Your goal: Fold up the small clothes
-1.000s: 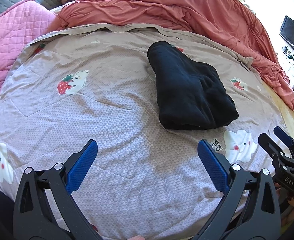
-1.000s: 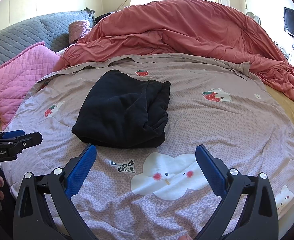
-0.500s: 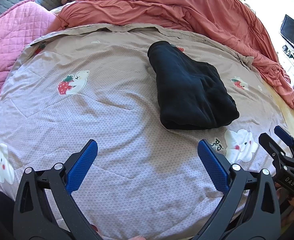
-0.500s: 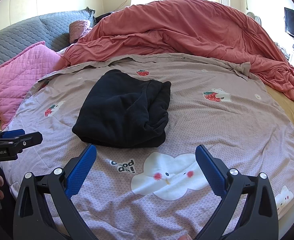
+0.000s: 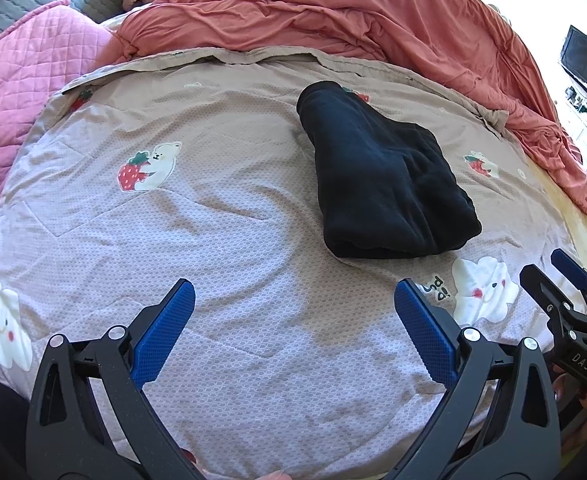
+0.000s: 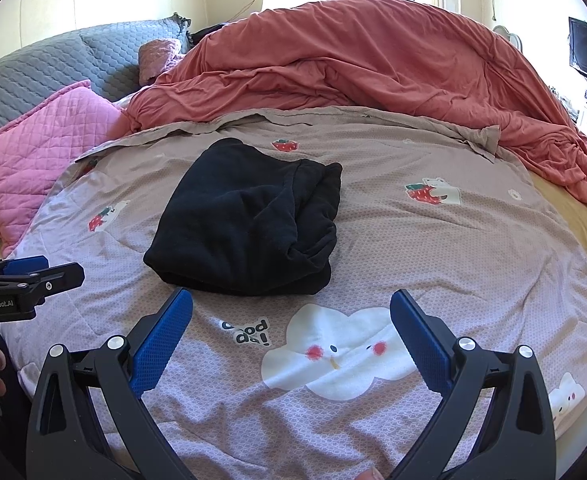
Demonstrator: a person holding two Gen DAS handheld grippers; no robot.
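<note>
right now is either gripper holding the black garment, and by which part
Nothing is held. The left gripper and right gripper are both open, apart from the folded black garment on the bedspread.

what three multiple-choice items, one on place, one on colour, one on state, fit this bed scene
1. Where does the garment lie?
A. on the printed cover
B. on the pink pillow
C. in the right gripper

2. What colour is the garment?
A. white
B. black
C. orange

3. How do the jaws of the two grippers stand?
A. both shut on cloth
B. left open, right shut
C. both open and empty

Answers:
1 A, it rests folded on the cover, beyond the cloud print.
2 B, it is dark all over in both views.
3 C, the left gripper and the right gripper show wide gaps with only the cover between the blue pads.
</note>
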